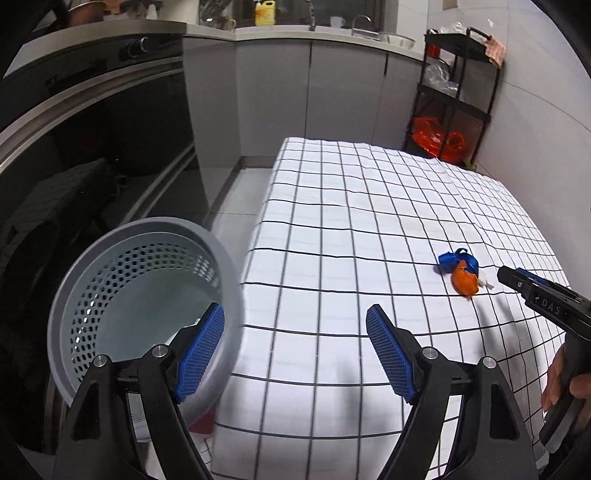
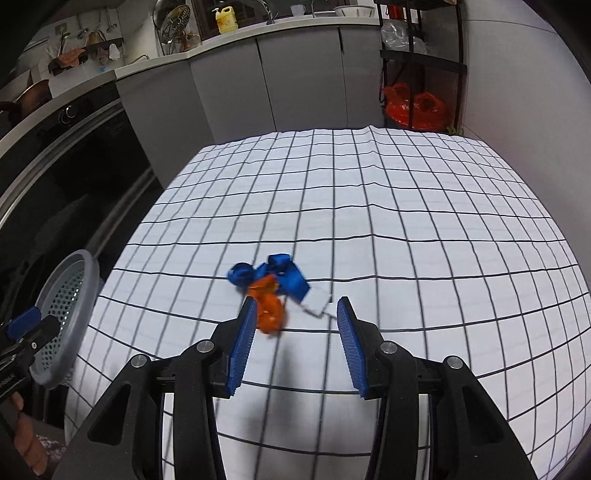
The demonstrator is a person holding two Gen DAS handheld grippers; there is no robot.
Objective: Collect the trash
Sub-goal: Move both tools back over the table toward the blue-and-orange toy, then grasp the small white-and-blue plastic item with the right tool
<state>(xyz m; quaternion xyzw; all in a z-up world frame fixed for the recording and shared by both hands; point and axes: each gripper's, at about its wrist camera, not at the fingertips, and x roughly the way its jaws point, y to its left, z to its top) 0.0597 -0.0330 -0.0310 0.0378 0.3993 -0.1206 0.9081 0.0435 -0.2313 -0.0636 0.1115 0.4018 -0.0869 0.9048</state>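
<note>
A small heap of trash lies on the checked tablecloth [image 2: 406, 221]: a crumpled orange piece [image 2: 271, 312], a blue ribbon-like wrapper [image 2: 280, 275] and a white tag [image 2: 317, 301]. My right gripper [image 2: 295, 302] hovers open just short of the heap, the orange piece by its left fingertip and nothing pressed. In the left wrist view the same trash [image 1: 463, 275] sits far right, with the right gripper [image 1: 508, 275] beside it. My left gripper [image 1: 295, 310] is open wide. Its left finger sits over the mouth of the empty grey perforated basket [image 1: 122, 273], and its right finger is over the table.
The basket [image 2: 70, 295] stands off the table's left edge, against a dark built-in oven [image 1: 92, 122]. Grey cabinets [image 2: 295, 81] and a counter with a yellow bottle [image 2: 225, 20] run along the back. A black shelf trolley [image 1: 454, 96] with red bags stands at the back right.
</note>
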